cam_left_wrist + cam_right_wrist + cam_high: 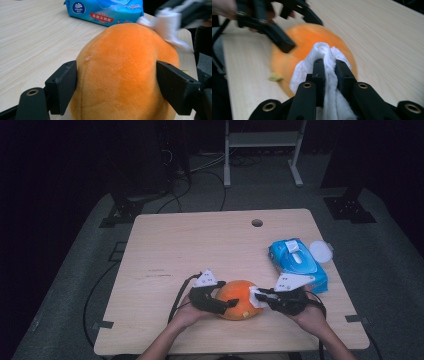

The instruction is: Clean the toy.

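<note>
The orange plush (239, 299) sits at the near edge of the table (200, 245), between both hands; the left gripper (116, 82) clamps its sides, jaws pressed into the fur, apparently to steady it for wiping. The right gripper (329, 67) has its jaws pinched on a white wipe (322, 53), pressing the wad against the plush's top; the blue wipe pack (297, 262) lies just beyond to the right, its round lid (320, 251) open, likely the wipe's source.
</note>
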`<state>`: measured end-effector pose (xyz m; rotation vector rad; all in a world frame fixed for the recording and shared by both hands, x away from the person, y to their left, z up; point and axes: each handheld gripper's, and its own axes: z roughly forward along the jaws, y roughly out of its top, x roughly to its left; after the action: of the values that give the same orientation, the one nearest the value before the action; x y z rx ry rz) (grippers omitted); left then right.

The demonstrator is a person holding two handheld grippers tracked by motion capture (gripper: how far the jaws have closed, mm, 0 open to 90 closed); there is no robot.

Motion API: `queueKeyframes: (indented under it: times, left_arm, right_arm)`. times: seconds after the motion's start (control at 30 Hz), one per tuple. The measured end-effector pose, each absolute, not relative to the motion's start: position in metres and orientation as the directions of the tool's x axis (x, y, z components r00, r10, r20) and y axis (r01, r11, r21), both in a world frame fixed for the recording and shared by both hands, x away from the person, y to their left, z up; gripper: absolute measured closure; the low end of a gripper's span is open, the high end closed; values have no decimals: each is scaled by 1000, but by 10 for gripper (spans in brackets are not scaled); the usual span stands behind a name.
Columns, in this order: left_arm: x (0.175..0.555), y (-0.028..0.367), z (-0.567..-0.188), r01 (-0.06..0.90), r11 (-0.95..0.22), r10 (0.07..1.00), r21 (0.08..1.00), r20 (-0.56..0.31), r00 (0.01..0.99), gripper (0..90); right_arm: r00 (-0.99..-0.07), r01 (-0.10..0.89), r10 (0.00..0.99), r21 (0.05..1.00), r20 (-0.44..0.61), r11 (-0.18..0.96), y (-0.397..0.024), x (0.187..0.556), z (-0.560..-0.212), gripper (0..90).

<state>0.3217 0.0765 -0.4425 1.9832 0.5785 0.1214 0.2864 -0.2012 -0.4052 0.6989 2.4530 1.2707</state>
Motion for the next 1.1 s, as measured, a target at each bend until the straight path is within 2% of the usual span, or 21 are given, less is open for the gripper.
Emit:
queueKeyframes:
  times: [0.13,0.3,0.37,0.47,0.53,0.57,0.67,0.73,0.77,0.87,0.93,1.03,1.1]
  left_arm:
    - [317,74,-442,296,-401,392,867,-130,911,194]
    - [310,77,-437,243,-456,302,856,-108,947,153]
    - [309,79,-435,229,-459,299,859,-93,950,135]
    - [315,81,-434,272,-437,340,857,-122,933,66]
    - [319,78,-439,313,-451,331,836,-169,928,12]
    - [319,77,-441,312,-447,328,838,-171,929,14]
    - [315,74,-441,280,-460,327,843,-132,936,124]
    - [314,74,-440,275,-456,334,846,-123,934,199]
    - [314,74,-440,273,-455,336,848,-121,934,209]
    - [313,75,-440,268,-458,328,847,-120,937,212]
    - [313,76,-440,268,-452,313,851,-130,941,190]
    - [314,76,-441,257,-453,254,854,-153,955,90]
    - [314,77,-441,259,-454,260,852,-151,954,73]
  right_arm:
    - [-807,341,591,811,-6,475,-211,295,-412,785]
    - [-818,339,575,809,1,480,-209,295,-413,784]
    - [-822,341,569,810,11,478,-209,294,-413,785]
    - [-835,361,546,824,76,437,-208,292,-408,789]
    - [-859,333,506,839,82,431,-199,285,-403,789]
    - [-874,310,481,841,69,443,-192,281,-400,789]
    - [-884,272,467,835,21,478,-182,276,-400,786]
    - [-875,288,484,834,29,471,-188,281,-403,785]
    - [-868,303,495,834,42,460,-191,283,-404,784]
    - [-824,357,563,824,57,439,-207,293,-408,786]
    - [-816,383,572,818,82,429,-213,296,-411,786]
    - [-831,360,554,816,59,453,-208,293,-411,787]
    - [-840,337,541,815,34,472,-203,290,-411,788]
